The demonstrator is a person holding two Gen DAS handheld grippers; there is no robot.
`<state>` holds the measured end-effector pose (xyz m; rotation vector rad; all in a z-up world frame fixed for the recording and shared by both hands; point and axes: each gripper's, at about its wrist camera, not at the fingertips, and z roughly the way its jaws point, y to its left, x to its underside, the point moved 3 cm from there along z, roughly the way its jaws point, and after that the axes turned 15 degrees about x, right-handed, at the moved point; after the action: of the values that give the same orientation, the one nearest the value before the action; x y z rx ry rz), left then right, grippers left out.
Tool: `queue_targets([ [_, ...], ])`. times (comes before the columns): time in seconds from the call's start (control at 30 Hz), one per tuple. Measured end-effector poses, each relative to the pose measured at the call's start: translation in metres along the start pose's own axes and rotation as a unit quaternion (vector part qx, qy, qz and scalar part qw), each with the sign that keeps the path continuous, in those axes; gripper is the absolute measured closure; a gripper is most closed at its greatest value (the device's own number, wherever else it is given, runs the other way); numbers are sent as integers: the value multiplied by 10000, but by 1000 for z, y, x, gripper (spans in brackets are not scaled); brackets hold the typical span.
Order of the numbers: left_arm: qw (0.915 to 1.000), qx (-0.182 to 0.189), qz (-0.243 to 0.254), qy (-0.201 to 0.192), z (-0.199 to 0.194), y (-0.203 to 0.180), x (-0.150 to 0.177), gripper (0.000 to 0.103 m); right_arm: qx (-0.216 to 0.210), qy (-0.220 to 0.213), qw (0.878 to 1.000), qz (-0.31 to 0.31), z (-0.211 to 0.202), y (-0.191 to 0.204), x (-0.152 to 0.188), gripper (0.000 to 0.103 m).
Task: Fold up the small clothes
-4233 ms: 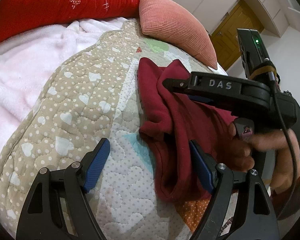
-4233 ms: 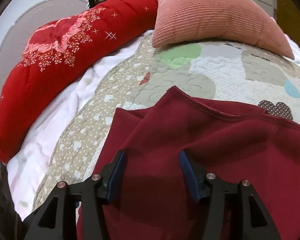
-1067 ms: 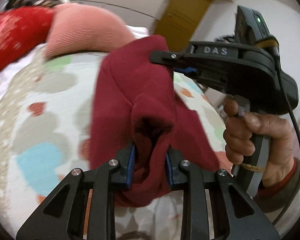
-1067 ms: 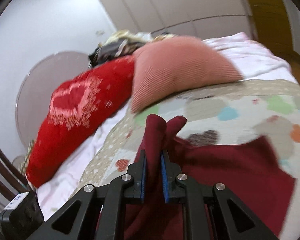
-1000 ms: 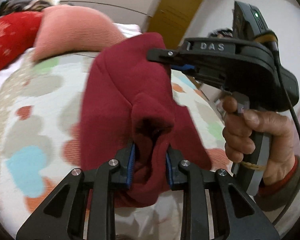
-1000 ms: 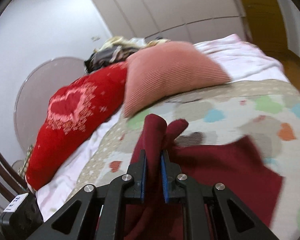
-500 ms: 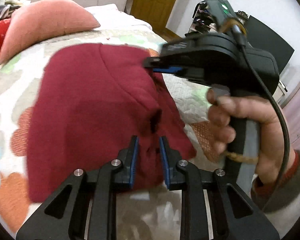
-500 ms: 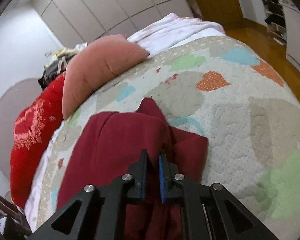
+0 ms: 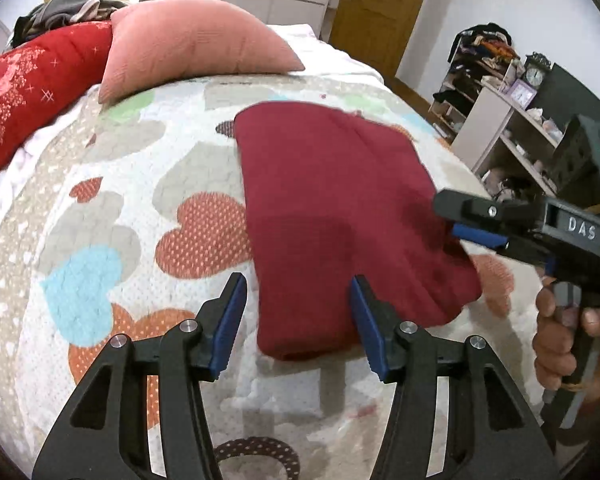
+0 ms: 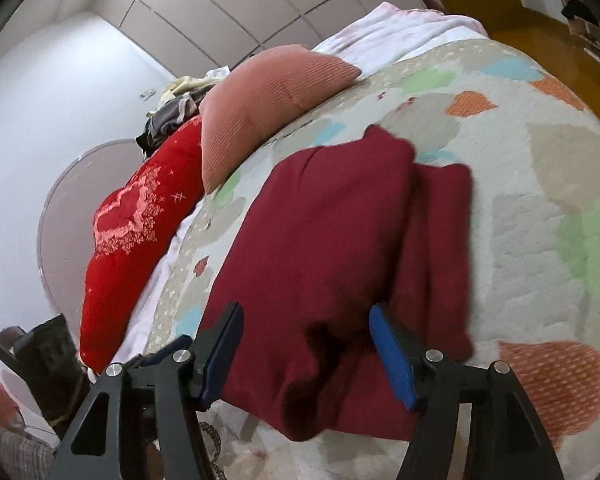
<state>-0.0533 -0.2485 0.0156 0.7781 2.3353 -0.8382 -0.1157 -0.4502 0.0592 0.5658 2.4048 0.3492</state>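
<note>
A dark red garment [image 9: 340, 208] lies folded over itself on the heart-patterned quilt [image 9: 100, 216]. It also shows in the right wrist view [image 10: 324, 248], with a narrower layer sticking out at its right side. My left gripper [image 9: 296, 324] is open and empty, just above the garment's near edge. My right gripper [image 10: 308, 348] is open and empty over the near end of the garment. In the left wrist view it [image 9: 472, 220] shows at the garment's right edge, held by a hand.
A pink ribbed cushion [image 9: 192, 44] and a red embroidered bolster [image 9: 32, 76] lie at the head of the bed. Shelves with clutter [image 9: 512, 120] and a wooden door [image 9: 380, 4] stand to the right. A pile of clothes [image 10: 176, 116] lies behind the bolster.
Both grippers carried the gathered edge of the garment over and laid it down as a fold. Both then opened and let go. The garment now lies flat.
</note>
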Motion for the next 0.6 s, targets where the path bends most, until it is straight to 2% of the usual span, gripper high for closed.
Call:
queue_targets([
  [0.1, 9999, -90, 128, -7, -2, -1, 8, 50, 231, -69, 9997, -67, -3, 4, 5, 39],
  [0.2, 9999, -85, 125, 44, 7, -1, 7, 50, 120, -137, 9998, -102, -14, 6, 13, 39],
  [0.33, 10000, 27, -37, 77, 9, -2, 11, 50, 474, 73, 9988, 61, 7, -5, 15, 39],
  [0.37, 9999, 34, -62, 87, 9, -2, 11, 50, 408, 129, 9990, 162, 14, -8, 13, 39],
  [0.43, 9999, 16, -88, 126, 10, -3, 11, 50, 98, 160, 9992, 357, 27, -11, 9, 52],
  [0.47, 9999, -2, -88, 146, 9, -4, 10, 50, 29, 150, 9992, 379, 33, -11, 6, 71],
  [0.5, 9998, -11, -79, 173, 8, -7, 9, 50, 135, 146, 9991, 378, 38, -12, 4, 77],
  [0.6, 9999, 28, 74, 94, -4, -17, 4, 50, 233, -79, 9996, 158, 25, -9, -2, 83],
])
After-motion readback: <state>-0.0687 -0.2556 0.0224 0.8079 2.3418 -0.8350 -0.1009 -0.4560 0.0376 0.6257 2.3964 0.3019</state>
